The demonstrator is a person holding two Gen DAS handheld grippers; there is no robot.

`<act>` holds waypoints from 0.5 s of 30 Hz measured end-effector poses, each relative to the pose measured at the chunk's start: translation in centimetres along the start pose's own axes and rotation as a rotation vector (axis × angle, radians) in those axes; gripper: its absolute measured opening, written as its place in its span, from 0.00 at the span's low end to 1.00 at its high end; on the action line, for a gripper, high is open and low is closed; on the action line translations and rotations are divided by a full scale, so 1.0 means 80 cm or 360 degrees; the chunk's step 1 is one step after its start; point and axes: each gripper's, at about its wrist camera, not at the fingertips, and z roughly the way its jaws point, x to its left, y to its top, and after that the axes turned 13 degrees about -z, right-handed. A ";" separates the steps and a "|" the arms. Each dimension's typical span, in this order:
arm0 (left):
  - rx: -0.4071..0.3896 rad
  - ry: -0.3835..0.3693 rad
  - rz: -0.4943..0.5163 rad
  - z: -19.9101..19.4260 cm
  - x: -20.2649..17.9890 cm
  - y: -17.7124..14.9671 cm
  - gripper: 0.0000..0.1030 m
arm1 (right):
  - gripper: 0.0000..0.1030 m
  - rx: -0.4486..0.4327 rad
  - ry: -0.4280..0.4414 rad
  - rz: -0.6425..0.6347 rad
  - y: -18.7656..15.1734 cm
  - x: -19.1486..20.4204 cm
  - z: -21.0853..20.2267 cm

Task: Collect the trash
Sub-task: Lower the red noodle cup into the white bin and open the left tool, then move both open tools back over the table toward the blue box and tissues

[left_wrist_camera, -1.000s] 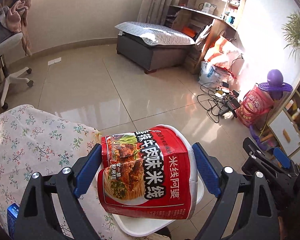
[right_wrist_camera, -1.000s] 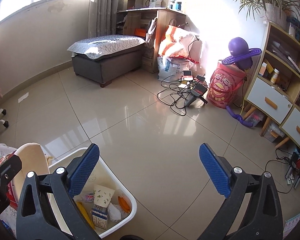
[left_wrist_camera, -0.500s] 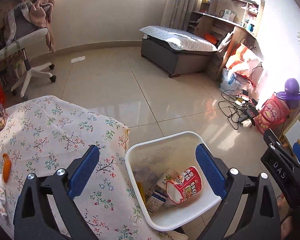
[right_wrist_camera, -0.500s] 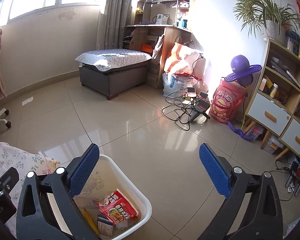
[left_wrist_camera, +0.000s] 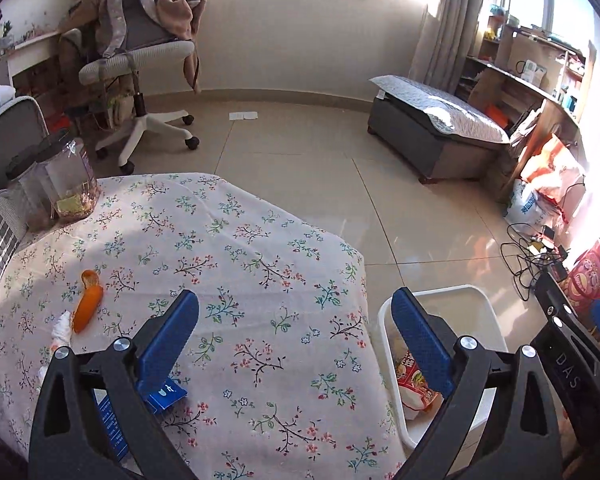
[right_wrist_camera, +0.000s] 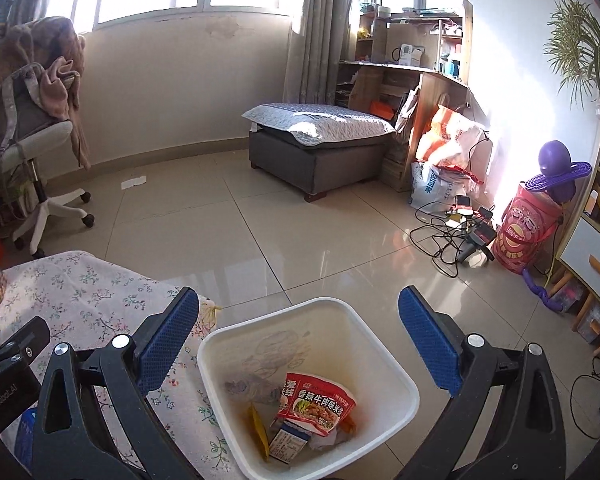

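Note:
My left gripper is open and empty above the floral tablecloth. On the cloth lie an orange peel, a crumpled white tissue and a blue carton partly hidden by my left finger. The white trash bin stands on the floor beside the table; it also shows in the left wrist view. In it lie the red noodle cup and other trash. My right gripper is open and empty above the bin.
A clear jar stands at the table's far left. An office chair draped with clothes, a grey ottoman, floor cables and a red snack drum stand around the tiled floor.
My left gripper let the red noodle cup go into the bin, then swung left over the table. My right gripper shifted slightly to look down on the bin.

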 end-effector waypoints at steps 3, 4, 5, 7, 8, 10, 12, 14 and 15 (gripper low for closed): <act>-0.0006 0.0061 -0.0060 -0.004 0.031 0.003 0.92 | 0.93 -0.0013 0.0070 -0.0078 0.004 0.032 -0.005; -0.0007 0.0081 -0.0081 -0.005 0.042 0.005 0.92 | 0.93 -0.0016 0.0093 -0.0101 0.004 0.042 -0.006; -0.0008 0.0104 -0.0102 -0.006 0.055 0.005 0.92 | 0.93 -0.0022 0.0113 -0.0124 0.006 0.052 -0.008; -0.0007 0.0151 -0.0141 -0.009 0.077 0.006 0.92 | 0.93 -0.0033 0.0151 -0.0171 0.010 0.070 -0.011; -0.0011 0.0176 -0.0162 -0.011 0.089 0.005 0.92 | 0.93 -0.0038 0.0168 -0.0190 0.011 0.079 -0.013; -0.0011 0.0220 -0.0203 -0.013 0.111 0.006 0.92 | 0.93 -0.0051 0.0209 -0.0223 0.012 0.098 -0.020; -0.0006 0.0257 -0.0241 -0.015 0.130 0.006 0.92 | 0.93 -0.0065 0.0247 -0.0249 0.014 0.115 -0.025; -0.0008 0.0298 -0.0268 -0.019 0.149 0.005 0.92 | 0.93 -0.0071 0.0297 -0.0281 0.016 0.132 -0.030; -0.0008 0.0317 -0.0283 -0.021 0.157 0.005 0.92 | 0.93 -0.0071 0.0321 -0.0299 0.016 0.141 -0.033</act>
